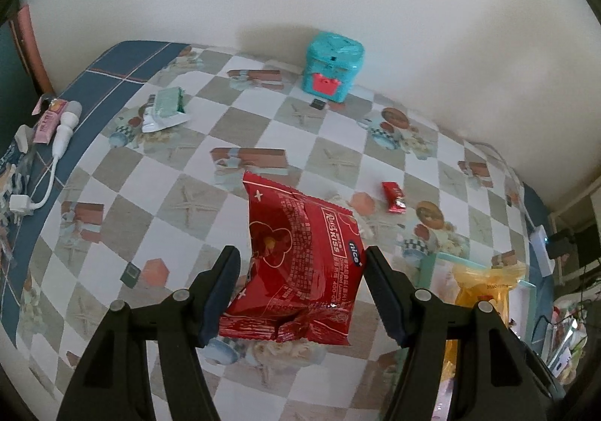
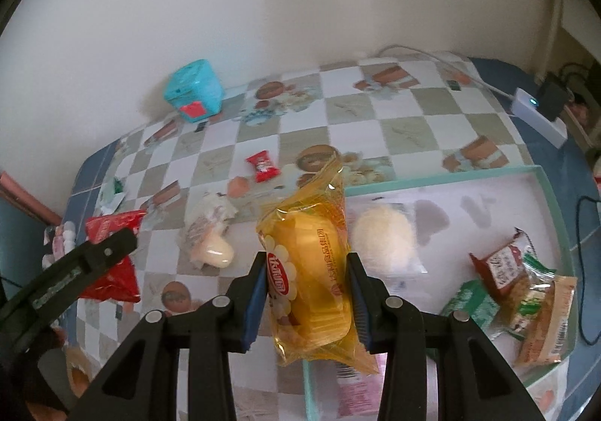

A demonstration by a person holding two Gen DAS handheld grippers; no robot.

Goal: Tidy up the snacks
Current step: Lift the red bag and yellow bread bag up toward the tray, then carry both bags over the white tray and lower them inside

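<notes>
Clearly both grippers are tilting steeply down over the checkered tablecloth (image 1: 263, 127), each carrying a snack clear of the surface. The left gripper (image 1: 300, 270) is holding a red snack packet (image 1: 300, 263) between half-spread jaws; the packet is crumpled, standing upright, its top edge pointing toward the wall. The right gripper (image 2: 306, 278) is clamping a yellow cake packet (image 2: 311, 270) with narrower jaws, the pads pressing in on both its sides. That packet is hanging right over the near-left rim of the teal-edged tray (image 2: 432, 180), and in the right wrist view the left gripper is showing at the left edge, well apart.

Inside the tray, a round white pastry (image 2: 387, 233) is lying near the left rim and a heap of wrapped biscuits (image 2: 526, 289) is crowding the right side, leaving the far half bare. On the cloth, a small red candy (image 2: 261, 166) and a clear-wrapped bun (image 2: 210, 237) are lying left of the tray, and a teal tin (image 1: 333, 64) is sitting against the wall.
</notes>
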